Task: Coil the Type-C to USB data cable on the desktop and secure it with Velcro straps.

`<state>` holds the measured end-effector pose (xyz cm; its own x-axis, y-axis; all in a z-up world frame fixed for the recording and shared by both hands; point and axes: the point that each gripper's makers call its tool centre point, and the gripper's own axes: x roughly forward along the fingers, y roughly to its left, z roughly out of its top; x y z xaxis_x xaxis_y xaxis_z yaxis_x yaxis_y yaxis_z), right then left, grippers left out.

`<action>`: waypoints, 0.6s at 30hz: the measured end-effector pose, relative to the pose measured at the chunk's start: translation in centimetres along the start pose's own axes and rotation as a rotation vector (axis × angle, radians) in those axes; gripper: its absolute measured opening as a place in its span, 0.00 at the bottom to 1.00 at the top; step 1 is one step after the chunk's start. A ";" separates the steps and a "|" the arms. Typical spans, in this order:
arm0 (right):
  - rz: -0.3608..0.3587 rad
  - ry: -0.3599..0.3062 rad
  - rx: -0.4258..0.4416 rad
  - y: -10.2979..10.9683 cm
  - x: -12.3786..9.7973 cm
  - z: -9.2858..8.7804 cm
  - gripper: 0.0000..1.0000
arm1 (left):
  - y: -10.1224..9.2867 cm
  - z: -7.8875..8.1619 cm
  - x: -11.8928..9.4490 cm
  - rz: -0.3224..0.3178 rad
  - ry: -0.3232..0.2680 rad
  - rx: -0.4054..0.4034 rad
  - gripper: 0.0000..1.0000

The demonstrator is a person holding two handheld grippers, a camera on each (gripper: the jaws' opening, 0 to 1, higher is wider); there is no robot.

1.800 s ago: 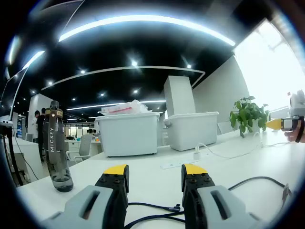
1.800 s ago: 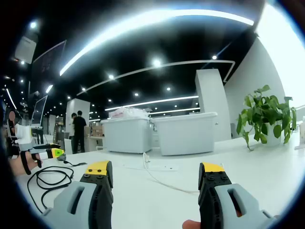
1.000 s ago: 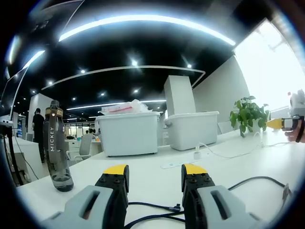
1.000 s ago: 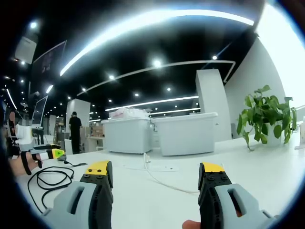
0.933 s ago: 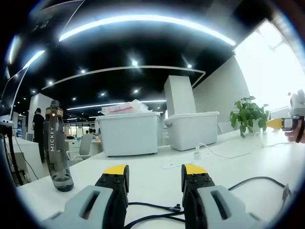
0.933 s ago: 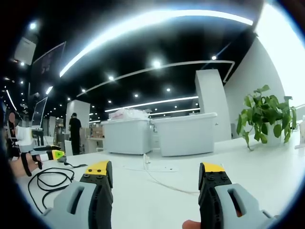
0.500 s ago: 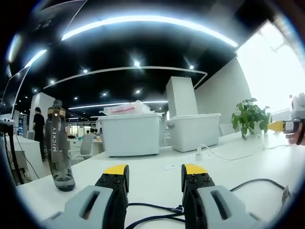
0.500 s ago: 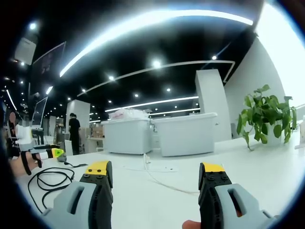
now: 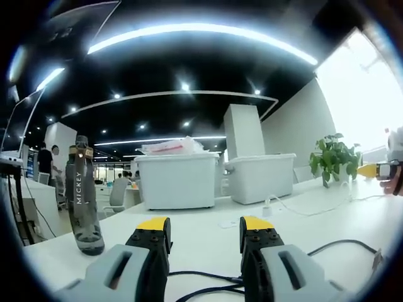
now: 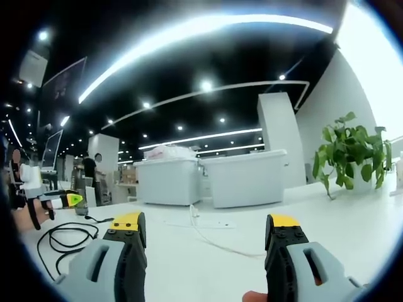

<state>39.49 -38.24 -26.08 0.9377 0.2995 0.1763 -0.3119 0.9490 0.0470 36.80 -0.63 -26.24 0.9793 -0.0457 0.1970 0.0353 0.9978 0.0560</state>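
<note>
Left view tipped upward, black cable [image 9: 208, 282] half hidden behind gaping, empty left tongs [image 9: 204, 234]

Landmark for you: the larger white storage bin [image 9: 171, 181] at the far edge of the white desk [image 9: 208, 242]. Just to its right stands a second white bin [image 9: 261, 178]; the two bins [image 10: 165, 181] [image 10: 244, 177] appear side by side in your right gripper view too. Well to the bin's left stands an upright dark bottle [image 9: 85, 196] lettered "MICKEY". Far to the bin's right sits a potted plant [image 9: 335, 158] [image 10: 350, 154]. A white cord [image 10: 211, 238] trails across the desk before the bins.
</note>
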 end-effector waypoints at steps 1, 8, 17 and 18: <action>0.001 0.001 0.000 0.0 0.0 0.0 0.75 | 0.0 0.0 0.0 -0.001 0.000 0.001 0.45; 0.006 0.001 0.003 0.1 0.1 0.0 0.75 | 0.0 0.0 0.1 -0.002 -0.001 0.002 0.45; 0.011 0.006 -0.002 0.3 0.1 -0.1 0.75 | 0.2 0.2 0.0 0.005 -0.004 -0.002 0.45; 0.012 0.008 -0.002 0.3 0.1 -0.2 0.75 | 0.3 0.2 0.0 0.006 -0.004 -0.002 0.45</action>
<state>39.50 -37.93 -26.21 0.9351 0.3113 0.1693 -0.3225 0.9456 0.0426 36.79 -0.37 -26.00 0.9787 -0.0403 0.2015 0.0302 0.9981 0.0530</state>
